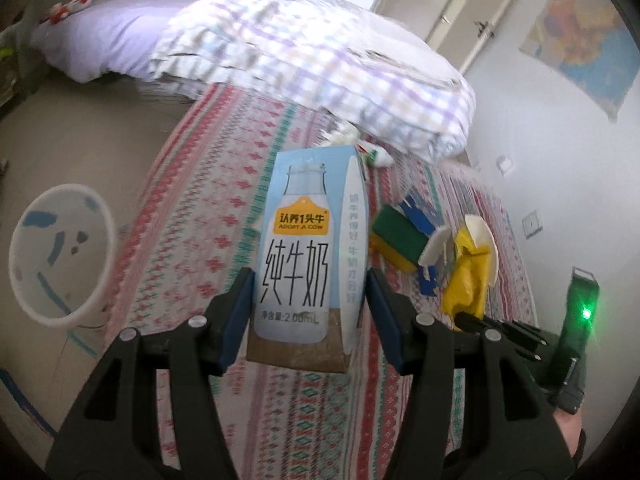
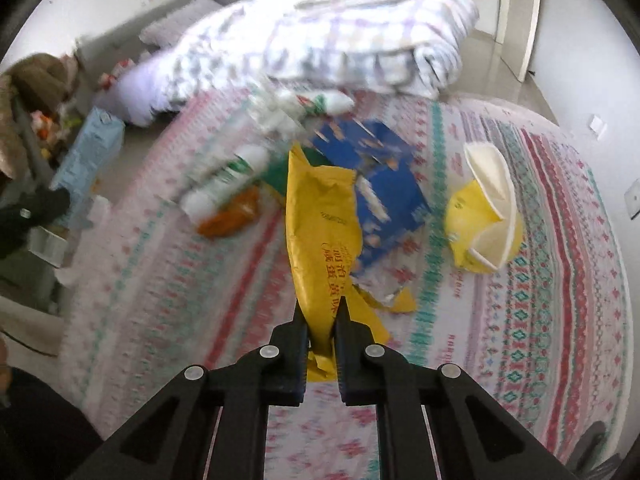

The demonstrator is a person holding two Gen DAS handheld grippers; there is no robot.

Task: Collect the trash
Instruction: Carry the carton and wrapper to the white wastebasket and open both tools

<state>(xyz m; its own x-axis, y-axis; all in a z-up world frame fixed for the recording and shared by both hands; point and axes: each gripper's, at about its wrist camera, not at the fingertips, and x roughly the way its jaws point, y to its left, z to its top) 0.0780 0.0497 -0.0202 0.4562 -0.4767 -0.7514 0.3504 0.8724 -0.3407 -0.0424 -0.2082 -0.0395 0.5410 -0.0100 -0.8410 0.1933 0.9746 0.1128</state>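
The left gripper [image 1: 310, 292] pinches the upright pale-blue milk carton [image 1: 308, 256]; the white plastic waste bin [image 1: 60, 256] lies left of it. The right gripper [image 2: 321, 320] pinches a crumpled yellow snack wrapper [image 2: 320, 224].

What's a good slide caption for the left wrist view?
Left hand-held gripper holding a milk carton upright above the patterned bedspread, white trash bin waiting on the floor.

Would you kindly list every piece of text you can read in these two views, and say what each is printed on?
"认养1头牛" and "ADOPT A COW": orange tag on the light blue milk carton clamped in the left gripper.
"纯牛奶": large black characters on the carton's front.
"净含量:200mL": small line lower down.
Grey vertical text on the carton's side: too blurred.
Red print on the yellow plastic wrapper pinched in the right gripper: unreadable.
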